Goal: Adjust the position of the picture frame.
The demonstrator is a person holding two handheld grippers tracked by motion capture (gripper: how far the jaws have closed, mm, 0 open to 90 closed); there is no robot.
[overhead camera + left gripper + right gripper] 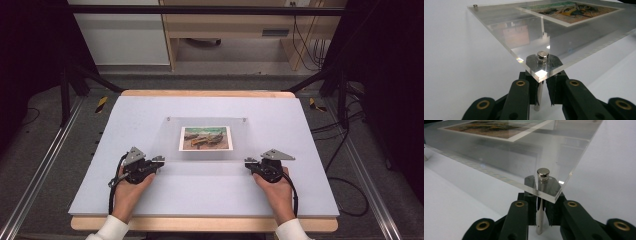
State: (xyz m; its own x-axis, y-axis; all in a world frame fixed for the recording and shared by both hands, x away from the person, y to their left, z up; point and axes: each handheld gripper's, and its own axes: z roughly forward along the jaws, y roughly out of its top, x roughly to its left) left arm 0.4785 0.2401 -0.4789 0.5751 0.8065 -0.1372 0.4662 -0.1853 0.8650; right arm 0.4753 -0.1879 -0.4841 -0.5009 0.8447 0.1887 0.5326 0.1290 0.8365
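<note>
No legible text, label, brand, number or sign is found on any surface. The print (206, 138) under the clear acrylic panel (205, 122) carries a painted scene only, with no caption that can be read.

The table sheet (200, 190) is evenly and brightly lit from above, while the surroundings are left dark. Glare and room reflections are seen on the clear panel (564, 45) just beyond the jaws. The picture (571, 11) farther off is rendered softly blurred.
</note>
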